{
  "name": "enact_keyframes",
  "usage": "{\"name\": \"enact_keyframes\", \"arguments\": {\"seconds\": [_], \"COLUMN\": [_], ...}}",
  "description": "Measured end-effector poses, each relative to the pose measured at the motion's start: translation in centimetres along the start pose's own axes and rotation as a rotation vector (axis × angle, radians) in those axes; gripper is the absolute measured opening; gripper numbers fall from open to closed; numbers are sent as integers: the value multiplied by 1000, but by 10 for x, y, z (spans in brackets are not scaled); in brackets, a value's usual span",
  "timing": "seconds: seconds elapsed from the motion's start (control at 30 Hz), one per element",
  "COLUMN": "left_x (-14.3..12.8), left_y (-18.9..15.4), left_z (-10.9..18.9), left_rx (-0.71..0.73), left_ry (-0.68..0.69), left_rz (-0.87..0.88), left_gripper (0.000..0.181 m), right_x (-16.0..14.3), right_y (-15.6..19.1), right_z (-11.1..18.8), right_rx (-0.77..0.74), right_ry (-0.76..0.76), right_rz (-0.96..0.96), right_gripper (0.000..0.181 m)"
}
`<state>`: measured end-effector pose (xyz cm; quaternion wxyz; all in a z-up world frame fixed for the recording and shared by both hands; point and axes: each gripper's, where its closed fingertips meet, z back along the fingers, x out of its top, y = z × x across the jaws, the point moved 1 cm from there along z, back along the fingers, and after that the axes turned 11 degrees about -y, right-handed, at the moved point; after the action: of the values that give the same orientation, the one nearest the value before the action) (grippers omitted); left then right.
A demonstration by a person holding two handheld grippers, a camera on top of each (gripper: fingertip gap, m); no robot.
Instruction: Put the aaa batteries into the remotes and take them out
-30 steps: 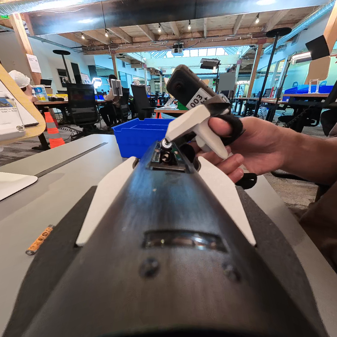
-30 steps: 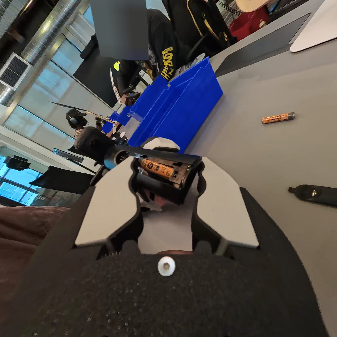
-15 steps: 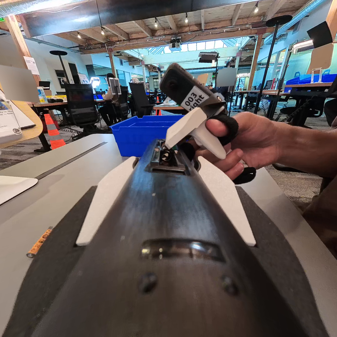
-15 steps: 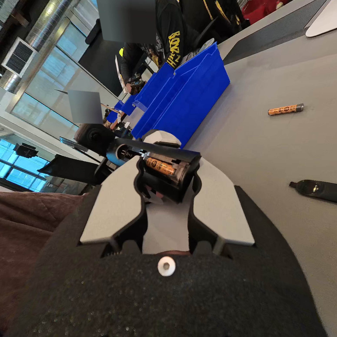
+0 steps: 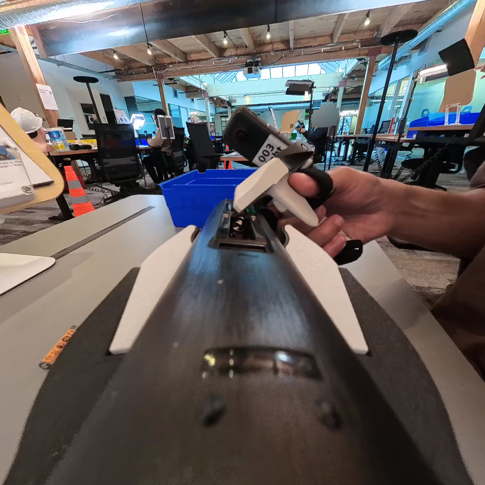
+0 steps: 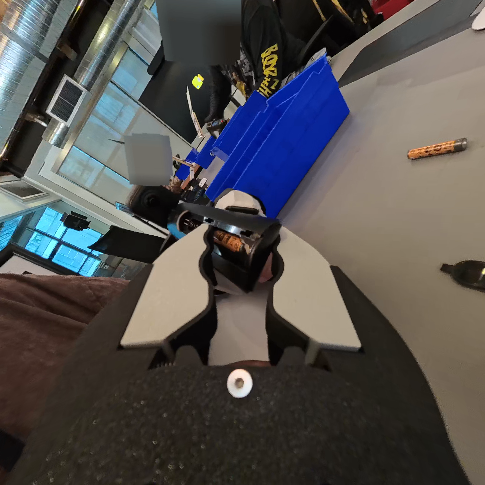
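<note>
The left gripper [image 5: 240, 236] is clamped on a black remote [image 5: 236, 301], which runs lengthwise between its fingers with the open battery bay at the far end. The right gripper [image 6: 242, 252], fingers apart, has its tips at that bay, where one orange battery [image 6: 228, 241] sits. A second battery [image 6: 437, 152] lies loose on the grey table [image 6: 393, 236], near the blue bin [image 6: 275, 162]; a black cover [image 6: 469, 274] lies toward the table's right edge.

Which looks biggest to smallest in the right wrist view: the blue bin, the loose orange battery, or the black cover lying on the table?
1. blue bin, clearly largest.
2. and 3. loose orange battery and black cover: similar; the cover is cut off at the frame edge, so unranked.
</note>
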<state>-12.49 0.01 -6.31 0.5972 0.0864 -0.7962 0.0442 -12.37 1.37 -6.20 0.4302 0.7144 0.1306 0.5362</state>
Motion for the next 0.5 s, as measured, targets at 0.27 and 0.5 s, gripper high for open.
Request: {"name": "enact_keyframes", "arguments": {"seconds": [0.27,0.5], "left_x": [11,3], "left_y": [18,12], "left_z": [20,19], "left_rx": [61,35], "left_ry": [-32,2], "left_rz": [77,118], "left_gripper": [58,59], "right_x": [68,44], "right_y": [-44,-160], "right_z": [1,-63], "right_rx": [-11,-80], "right_ry": [97,812], "right_rz": [167,980], "right_gripper": [56,42]}}
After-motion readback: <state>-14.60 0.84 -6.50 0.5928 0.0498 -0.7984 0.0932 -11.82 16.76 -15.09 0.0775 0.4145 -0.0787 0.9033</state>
